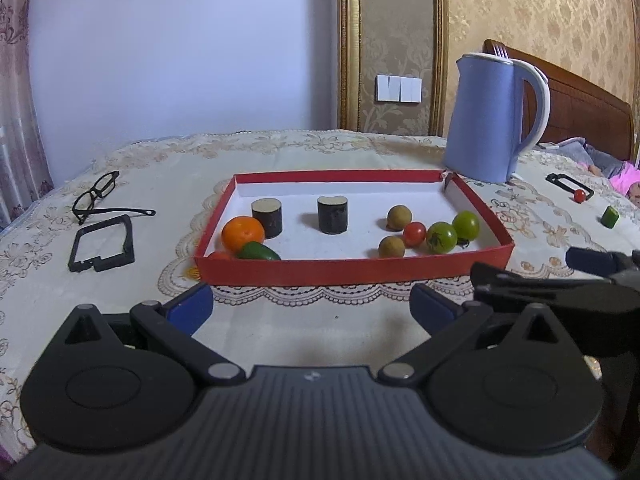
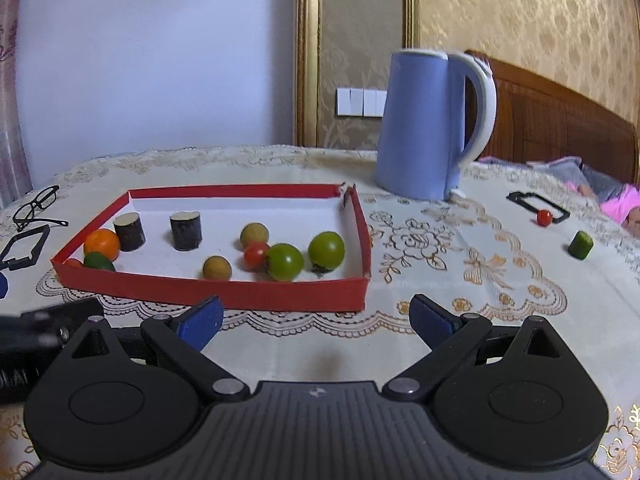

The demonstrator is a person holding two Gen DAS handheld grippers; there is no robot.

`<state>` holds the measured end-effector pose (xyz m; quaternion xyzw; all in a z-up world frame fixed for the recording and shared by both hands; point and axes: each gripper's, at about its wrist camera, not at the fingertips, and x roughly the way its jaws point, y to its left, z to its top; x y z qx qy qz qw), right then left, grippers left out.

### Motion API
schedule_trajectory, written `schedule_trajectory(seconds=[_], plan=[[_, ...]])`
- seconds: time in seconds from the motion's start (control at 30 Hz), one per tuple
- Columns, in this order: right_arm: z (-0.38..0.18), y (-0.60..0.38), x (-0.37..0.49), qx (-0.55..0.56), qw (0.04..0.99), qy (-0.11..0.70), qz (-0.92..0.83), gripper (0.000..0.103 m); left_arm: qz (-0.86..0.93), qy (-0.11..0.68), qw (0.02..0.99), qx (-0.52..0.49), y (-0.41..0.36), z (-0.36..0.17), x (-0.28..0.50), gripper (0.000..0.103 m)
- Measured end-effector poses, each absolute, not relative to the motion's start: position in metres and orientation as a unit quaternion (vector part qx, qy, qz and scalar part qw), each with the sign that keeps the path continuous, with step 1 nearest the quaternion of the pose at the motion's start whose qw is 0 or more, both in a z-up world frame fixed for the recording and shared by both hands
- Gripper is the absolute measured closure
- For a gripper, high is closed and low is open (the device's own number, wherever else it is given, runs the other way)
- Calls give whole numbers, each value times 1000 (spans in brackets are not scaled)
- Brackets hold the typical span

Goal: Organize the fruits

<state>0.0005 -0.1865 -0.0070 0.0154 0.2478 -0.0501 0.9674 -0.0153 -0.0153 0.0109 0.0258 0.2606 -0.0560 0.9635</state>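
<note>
A red-walled tray [image 1: 352,270] [image 2: 256,294] on the table holds an orange [image 1: 243,233] [image 2: 102,243], a green piece [image 1: 259,251], two dark cylinders [image 1: 267,217] [image 1: 332,215], two brown balls [image 1: 399,217], a red tomato [image 1: 414,233] [image 2: 256,255] and two green tomatoes [image 1: 441,237] [image 2: 326,249]. Outside it at the right lie a small red tomato [image 2: 544,217] [image 1: 579,196] and a green piece [image 2: 580,244] [image 1: 609,216]. My left gripper [image 1: 312,306] is open and empty in front of the tray. My right gripper [image 2: 318,318] is open and empty near the tray's front right corner.
A blue kettle [image 1: 486,118] [image 2: 430,124] stands behind the tray's right corner. Glasses [image 1: 98,196] and a black frame [image 1: 102,248] lie to the left. Another black frame [image 2: 536,202] lies by the small red tomato. A bed is beyond the table's right edge.
</note>
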Motion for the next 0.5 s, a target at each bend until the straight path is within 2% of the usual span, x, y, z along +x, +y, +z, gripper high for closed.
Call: schedule_trajectory(seconds=[0.5], plan=[[-12, -178, 4, 15, 965, 256, -55, 3, -40, 260, 964, 49, -15, 8, -12, 0]])
